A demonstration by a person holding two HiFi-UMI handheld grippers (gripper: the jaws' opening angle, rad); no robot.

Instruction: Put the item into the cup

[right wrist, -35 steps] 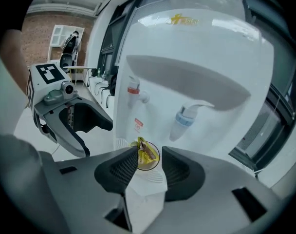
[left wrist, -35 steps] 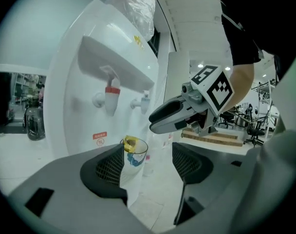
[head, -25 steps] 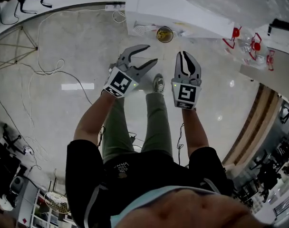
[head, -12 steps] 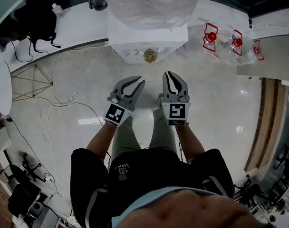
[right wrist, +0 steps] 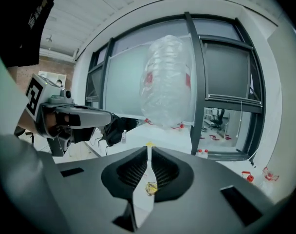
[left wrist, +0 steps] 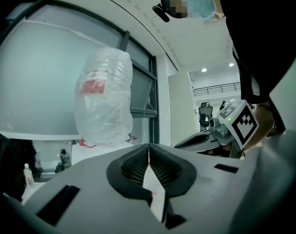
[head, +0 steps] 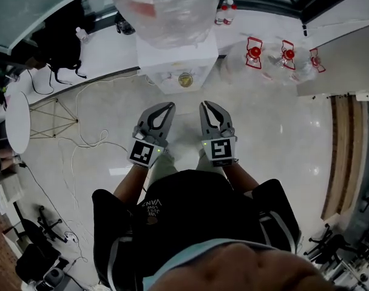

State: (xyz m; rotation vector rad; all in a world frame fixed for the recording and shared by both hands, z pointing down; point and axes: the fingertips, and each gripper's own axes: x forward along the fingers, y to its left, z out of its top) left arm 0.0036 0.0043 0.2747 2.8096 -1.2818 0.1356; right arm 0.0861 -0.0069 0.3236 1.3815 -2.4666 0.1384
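A small round cup (head: 185, 79) with a yellowish inside stands on the front ledge of a white water dispenser (head: 172, 62). Both grippers hang side by side over the floor, just short of it. My left gripper (head: 166, 106) is shut with nothing between its jaws, as the left gripper view shows (left wrist: 149, 147). The jaws of my right gripper (head: 207, 105) are closing, tips all but touching and nothing between them (right wrist: 149, 147). Through the slot below its pads a bit of the cup (right wrist: 150, 188) shows. I see no loose item.
A large water bottle wrapped in clear plastic (head: 163, 11) sits on the dispenser. Several empty bottles with red handles (head: 254, 50) lie to its right. Cables (head: 87, 138) trail over the glossy floor at left, near a round white table (head: 17, 123) and a black bag (head: 63, 41).
The left jaws went from wide open to shut. Both grippers drew closer together, and the dispenser with the cup now lies squarely ahead of them.
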